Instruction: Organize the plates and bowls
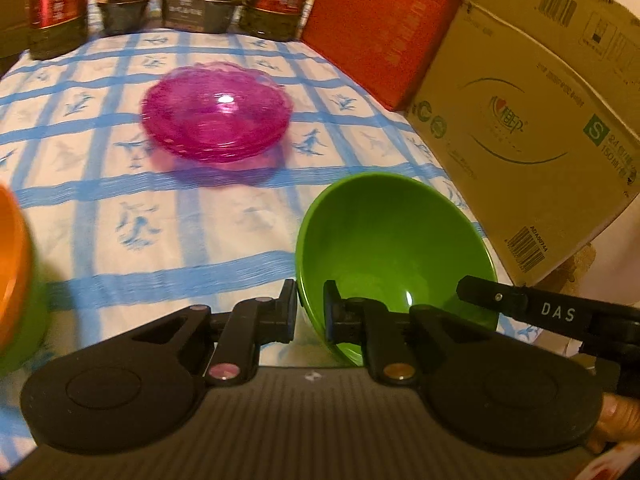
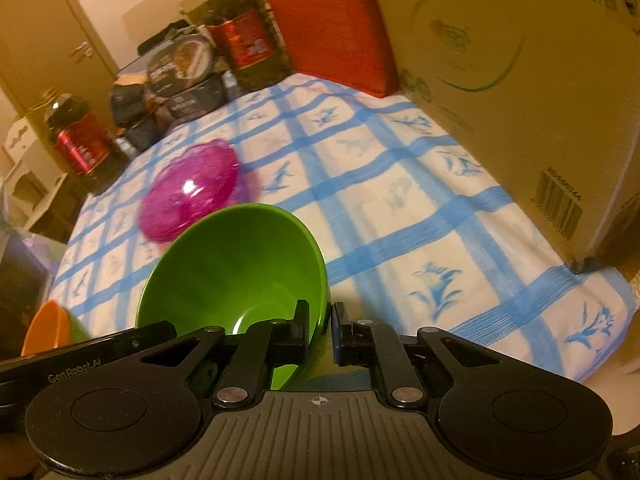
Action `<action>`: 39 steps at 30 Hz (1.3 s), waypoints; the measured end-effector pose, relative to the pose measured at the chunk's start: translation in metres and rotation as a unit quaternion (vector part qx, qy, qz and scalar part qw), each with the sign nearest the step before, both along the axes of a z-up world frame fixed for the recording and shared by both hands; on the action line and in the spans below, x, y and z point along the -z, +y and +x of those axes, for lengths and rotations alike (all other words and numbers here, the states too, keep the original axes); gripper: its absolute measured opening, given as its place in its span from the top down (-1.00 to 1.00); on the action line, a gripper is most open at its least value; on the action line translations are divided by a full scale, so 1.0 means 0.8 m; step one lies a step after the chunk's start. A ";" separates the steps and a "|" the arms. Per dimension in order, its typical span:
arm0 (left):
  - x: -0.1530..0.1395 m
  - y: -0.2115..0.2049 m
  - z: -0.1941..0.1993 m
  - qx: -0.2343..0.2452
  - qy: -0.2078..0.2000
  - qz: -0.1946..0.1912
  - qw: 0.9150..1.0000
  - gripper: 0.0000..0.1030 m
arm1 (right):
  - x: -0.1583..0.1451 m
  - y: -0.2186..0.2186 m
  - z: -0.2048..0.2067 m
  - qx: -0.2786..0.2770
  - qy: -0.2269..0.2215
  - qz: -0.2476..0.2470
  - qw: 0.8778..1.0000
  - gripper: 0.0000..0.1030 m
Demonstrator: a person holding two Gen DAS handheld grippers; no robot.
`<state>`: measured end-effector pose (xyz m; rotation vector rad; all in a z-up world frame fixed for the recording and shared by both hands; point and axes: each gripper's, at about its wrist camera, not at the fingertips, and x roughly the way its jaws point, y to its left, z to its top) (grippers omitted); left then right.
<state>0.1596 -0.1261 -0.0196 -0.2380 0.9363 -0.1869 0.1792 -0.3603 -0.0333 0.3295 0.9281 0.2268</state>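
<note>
A green bowl (image 1: 394,248) is held tilted above the checked tablecloth by both grippers. My left gripper (image 1: 310,306) is shut on its left rim. My right gripper (image 2: 321,324) is shut on its right rim, where the bowl (image 2: 236,264) fills the lower left of the right wrist view. A stack of pink see-through plates (image 1: 216,112) lies farther back on the cloth; it also shows in the right wrist view (image 2: 190,192). An orange bowl (image 1: 12,264) nested in a green one sits at the left edge, also seen in the right wrist view (image 2: 50,330).
A large cardboard box (image 1: 532,120) and a red bag (image 1: 380,28) stand along the right. Jars with red labels (image 1: 56,4) and dark food boxes (image 1: 196,8) line the back. The table's near edge (image 2: 592,364) is at lower right.
</note>
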 end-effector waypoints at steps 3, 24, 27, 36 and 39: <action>-0.007 0.017 -0.017 -0.011 -0.001 0.002 1.000 0.77 | -0.006 0.017 -0.011 -0.013 -0.006 0.001 1.000 0.79; -0.046 0.129 -0.130 -0.084 -0.021 0.005 0.996 0.77 | -0.035 0.128 -0.085 -0.103 -0.022 -0.001 0.994 0.79; -0.051 0.140 -0.141 -0.093 -0.024 0.003 0.995 0.77 | -0.040 0.141 -0.092 -0.113 -0.026 -0.005 0.993 0.79; -0.069 0.167 -0.163 -0.116 -0.037 0.006 0.993 0.77 | -0.056 0.168 -0.105 -0.134 -0.032 0.005 0.990 0.78; -0.080 0.178 -0.165 -0.126 -0.046 0.006 0.991 0.77 | -0.063 0.179 -0.103 -0.145 -0.038 0.008 0.989 0.77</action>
